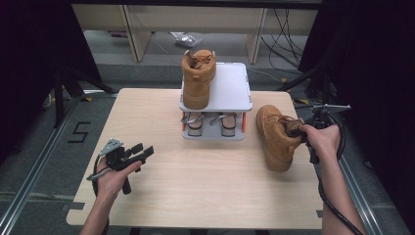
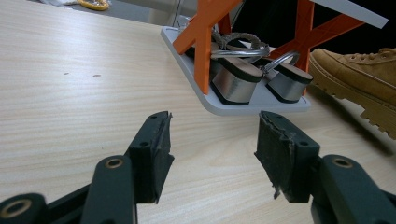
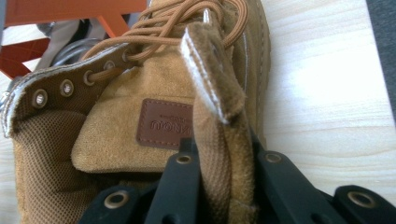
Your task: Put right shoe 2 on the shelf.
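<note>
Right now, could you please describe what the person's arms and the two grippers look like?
Both forearms are bare, with no sleeves in view. The left gripper is black with a grey three-cornered plate on top; its fingers are blocky, with brass-coloured rivets. The right gripper is black too and trails a thick black cable.

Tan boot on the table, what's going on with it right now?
Right claw shut on tan boot collar. Left claw open, holding nothing. Second boot atop shoe rack; free space beside it.

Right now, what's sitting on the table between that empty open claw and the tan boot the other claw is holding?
In the high view, only bare table lies between the left gripper and the boot.
</note>
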Demonstrator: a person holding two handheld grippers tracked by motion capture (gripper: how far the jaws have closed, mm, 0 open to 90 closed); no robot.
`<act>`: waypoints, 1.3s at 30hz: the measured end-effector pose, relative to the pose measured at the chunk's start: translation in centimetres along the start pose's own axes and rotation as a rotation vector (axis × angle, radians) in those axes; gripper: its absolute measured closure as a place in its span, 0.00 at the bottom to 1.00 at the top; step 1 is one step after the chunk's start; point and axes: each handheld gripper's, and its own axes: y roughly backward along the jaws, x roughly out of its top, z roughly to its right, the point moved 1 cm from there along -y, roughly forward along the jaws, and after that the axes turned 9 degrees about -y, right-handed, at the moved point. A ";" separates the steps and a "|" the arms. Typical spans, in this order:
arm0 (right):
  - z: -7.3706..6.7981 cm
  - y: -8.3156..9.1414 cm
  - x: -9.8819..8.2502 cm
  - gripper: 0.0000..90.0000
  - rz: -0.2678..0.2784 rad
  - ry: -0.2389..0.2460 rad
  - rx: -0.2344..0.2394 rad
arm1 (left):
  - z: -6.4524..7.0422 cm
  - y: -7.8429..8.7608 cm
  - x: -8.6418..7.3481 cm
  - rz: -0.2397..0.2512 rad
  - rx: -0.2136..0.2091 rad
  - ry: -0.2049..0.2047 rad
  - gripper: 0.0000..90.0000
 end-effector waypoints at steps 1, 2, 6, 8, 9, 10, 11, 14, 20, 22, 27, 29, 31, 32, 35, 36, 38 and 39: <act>0.0 0.0 0.0 0.94 0.002 -0.003 0.005 | 0.0 0.0 0.0 -0.002 0.002 0.001 0.49; -0.1 0.0 0.0 0.94 0.001 -0.002 0.009 | -0.1 0.0 0.0 -0.001 0.002 0.002 0.49; -0.5 0.1 0.2 0.93 0.008 -0.048 0.034 | -0.2 -0.1 -0.2 -0.006 0.004 0.005 0.49; -0.4 0.2 0.3 0.94 0.020 0.000 0.038 | -0.2 -0.1 -0.2 -0.008 0.004 0.004 0.49; -0.5 0.3 0.3 0.93 0.026 -0.007 0.040 | -0.2 -0.1 -0.2 -0.008 0.005 0.004 0.49; -0.7 0.4 0.4 0.94 0.031 -0.019 0.036 | -0.2 -0.1 -0.2 -0.009 0.005 0.002 0.49; -0.9 0.5 0.4 0.94 0.029 -0.036 0.037 | -0.2 -0.1 -0.2 -0.007 0.005 0.002 0.49; -0.9 0.8 0.5 0.94 0.040 -0.028 0.033 | -0.1 0.0 -0.2 -0.005 0.002 0.005 0.49; -1.1 1.3 0.8 0.94 0.065 -0.028 0.038 | -0.2 0.1 -0.2 -0.005 0.004 0.005 0.49; -1.3 1.4 0.9 0.93 0.067 -0.045 0.048 | -0.3 0.1 -0.2 -0.005 0.007 0.007 0.49; -1.1 1.5 1.1 0.94 0.072 -0.022 0.048 | -0.2 0.2 -0.2 -0.010 0.012 0.006 0.49; -1.3 1.6 1.2 0.94 0.063 -0.055 0.036 | -0.3 0.1 -0.2 -0.007 0.007 0.008 0.49; -1.1 1.5 1.4 0.93 0.088 -0.005 0.053 | -0.3 0.1 -0.3 -0.011 0.007 0.005 0.49; -1.6 1.7 1.3 0.94 0.072 -0.064 0.046 | -0.3 0.1 -0.3 -0.011 0.007 0.004 0.49; -1.7 1.9 1.4 0.94 0.076 -0.056 0.050 | -0.3 0.1 -0.3 -0.011 0.009 0.006 0.49; -1.7 2.0 1.5 0.94 0.079 -0.056 0.057 | -0.3 0.1 -0.3 -0.010 0.008 0.007 0.49; -1.6 2.1 1.5 0.93 0.085 -0.017 0.056 | -0.3 0.1 -0.3 -0.009 0.008 0.008 0.49; -1.9 2.2 1.6 0.94 0.087 -0.059 0.055 | -0.3 0.1 -0.3 -0.010 0.008 0.008 0.49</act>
